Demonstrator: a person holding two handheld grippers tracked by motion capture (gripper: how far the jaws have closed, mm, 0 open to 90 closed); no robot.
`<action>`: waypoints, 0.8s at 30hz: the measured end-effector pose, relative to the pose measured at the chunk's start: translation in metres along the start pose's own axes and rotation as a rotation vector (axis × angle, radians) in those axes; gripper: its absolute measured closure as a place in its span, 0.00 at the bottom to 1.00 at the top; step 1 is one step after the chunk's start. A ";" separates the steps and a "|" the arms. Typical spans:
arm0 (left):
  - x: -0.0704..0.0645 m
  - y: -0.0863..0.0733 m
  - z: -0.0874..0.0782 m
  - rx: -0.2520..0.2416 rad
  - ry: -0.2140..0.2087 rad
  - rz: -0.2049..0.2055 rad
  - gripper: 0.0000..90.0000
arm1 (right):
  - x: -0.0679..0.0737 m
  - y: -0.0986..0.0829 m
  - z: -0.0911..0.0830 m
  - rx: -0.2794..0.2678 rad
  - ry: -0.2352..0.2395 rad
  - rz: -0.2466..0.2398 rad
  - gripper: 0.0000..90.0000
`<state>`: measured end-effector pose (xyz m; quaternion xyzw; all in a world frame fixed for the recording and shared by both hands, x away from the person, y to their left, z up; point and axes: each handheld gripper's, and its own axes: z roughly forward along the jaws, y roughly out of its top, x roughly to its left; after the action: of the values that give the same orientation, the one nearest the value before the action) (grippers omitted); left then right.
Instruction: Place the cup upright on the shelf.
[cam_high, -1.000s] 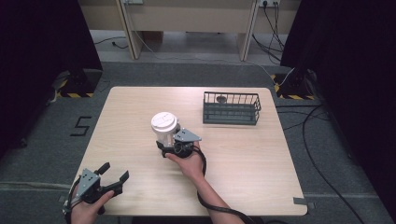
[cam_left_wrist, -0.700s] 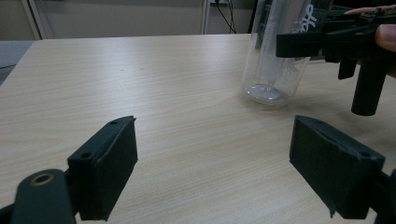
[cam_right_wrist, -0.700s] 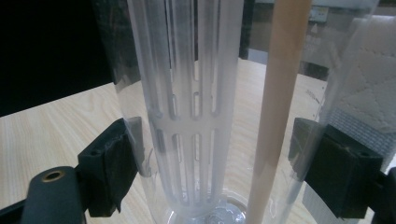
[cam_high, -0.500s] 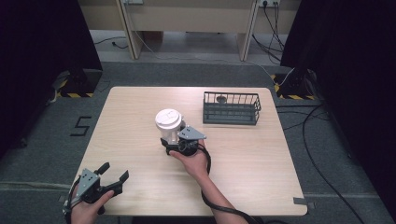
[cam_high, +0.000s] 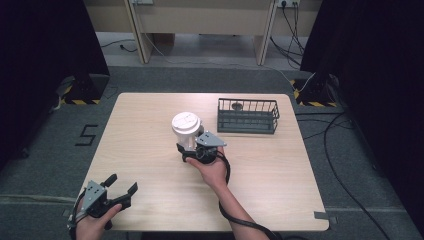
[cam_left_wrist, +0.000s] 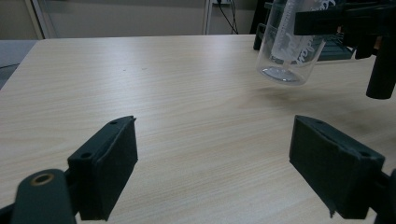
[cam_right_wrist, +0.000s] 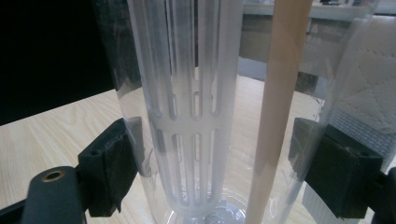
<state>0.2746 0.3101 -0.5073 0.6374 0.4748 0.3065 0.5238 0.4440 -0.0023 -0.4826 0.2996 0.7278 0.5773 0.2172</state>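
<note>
Pale wooden table (cam_high: 280, 165) on grey floor (cam_high: 365, 200), dark curtains (cam_high: 45, 60) beside.

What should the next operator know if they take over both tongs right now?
Right tongs: shut on the clear cup with the white lid; it is lifted just off the table, tilted.
Left tongs: open, holding nothing, at the table's near left corner.
Wire basket: at the far right of the table, to the right of the cup and apart from it; a small round thing lies in it.
Done: cup gripped and raised.
Left, as I judge it: carry the cup on, probably toward the basket, and set it down.
</note>
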 end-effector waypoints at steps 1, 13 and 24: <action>0.000 0.000 0.000 0.000 0.000 0.000 0.16 | -0.001 0.001 0.000 -0.001 -0.002 -0.001 0.21; 0.000 0.000 0.000 0.000 0.002 0.000 0.16 | -0.011 0.009 -0.009 -0.012 -0.026 -0.005 0.21; 0.000 0.000 0.000 0.000 0.004 0.000 0.16 | -0.021 0.015 -0.017 -0.028 -0.056 0.001 0.21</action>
<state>0.2747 0.3100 -0.5070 0.6367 0.4760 0.3078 0.5227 0.4508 -0.0270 -0.4650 0.3130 0.7130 0.5791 0.2412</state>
